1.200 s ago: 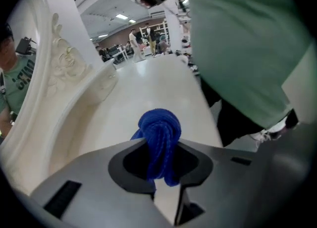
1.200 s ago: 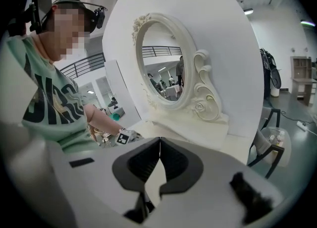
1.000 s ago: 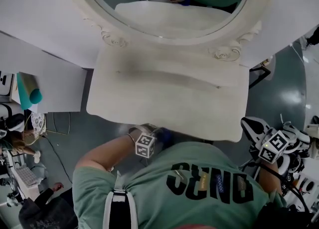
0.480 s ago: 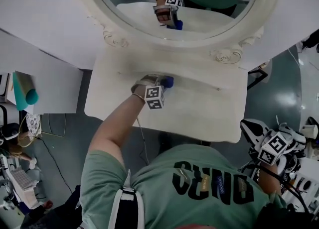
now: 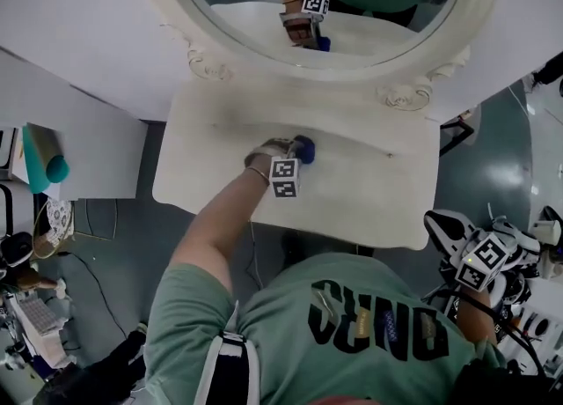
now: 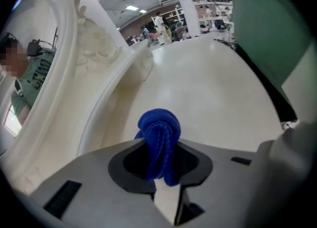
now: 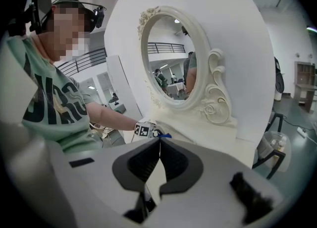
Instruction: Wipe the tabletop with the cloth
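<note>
The left gripper (image 6: 161,147) is clenched on the bunched blue cloth (image 6: 159,125); the cloth rests on the cream tabletop (image 5: 369,183) near its middle, at 6 o'clock from the oval mirror (image 5: 369,35); the right gripper (image 7: 159,147) is pinched closed, empty, beyond the table's edge at 4 o'clock.

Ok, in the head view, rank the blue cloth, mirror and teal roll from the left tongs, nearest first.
1. Blue cloth: clamped in the left tongs.
2. Mirror: behind the tabletop.
3. Teal roll: far left, off the tabletop.
</note>
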{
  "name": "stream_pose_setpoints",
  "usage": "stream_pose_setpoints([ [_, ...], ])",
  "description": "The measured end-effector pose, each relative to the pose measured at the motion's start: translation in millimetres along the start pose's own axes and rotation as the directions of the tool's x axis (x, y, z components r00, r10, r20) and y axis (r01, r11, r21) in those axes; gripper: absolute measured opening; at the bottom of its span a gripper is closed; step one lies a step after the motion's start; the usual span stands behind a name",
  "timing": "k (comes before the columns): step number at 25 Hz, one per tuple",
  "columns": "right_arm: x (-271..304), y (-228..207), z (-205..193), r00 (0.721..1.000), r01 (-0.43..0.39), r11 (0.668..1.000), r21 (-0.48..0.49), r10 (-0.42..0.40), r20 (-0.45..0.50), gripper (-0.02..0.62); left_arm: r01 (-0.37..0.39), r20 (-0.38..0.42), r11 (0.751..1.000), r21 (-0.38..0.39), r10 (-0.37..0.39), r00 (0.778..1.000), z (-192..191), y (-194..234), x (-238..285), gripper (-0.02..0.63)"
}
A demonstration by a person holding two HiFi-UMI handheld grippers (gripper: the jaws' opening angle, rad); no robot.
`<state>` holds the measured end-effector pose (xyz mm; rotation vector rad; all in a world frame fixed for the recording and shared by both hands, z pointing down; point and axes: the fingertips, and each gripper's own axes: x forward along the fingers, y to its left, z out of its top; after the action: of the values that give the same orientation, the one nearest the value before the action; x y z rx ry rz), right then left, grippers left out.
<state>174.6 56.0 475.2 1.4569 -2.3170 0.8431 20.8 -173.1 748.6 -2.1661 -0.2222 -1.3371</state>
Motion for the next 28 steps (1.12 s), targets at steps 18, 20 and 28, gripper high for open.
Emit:
stream_pose_setpoints([
  [18,37,33,11,0.999,-0.032,0.999,-0.041,0.031,-0.030,0.012,0.102,0.193,0.989,-0.109,-0.079,0.978,0,-67,-89,0.103],
  [20,35,37,11,0.999,-0.022,0.999,-0.043,0.020,-0.031,0.012,-0.018,0.106,0.997,-0.070,0.025,0.994,-15,-7,-65,0.103],
  [28,14,28,5,0.999,0.040,0.999,-0.011,-0.040,-0.029,0.012,-0.072,-0.099,0.995,0.065,0.078,0.992,-58,41,-11,0.104],
])
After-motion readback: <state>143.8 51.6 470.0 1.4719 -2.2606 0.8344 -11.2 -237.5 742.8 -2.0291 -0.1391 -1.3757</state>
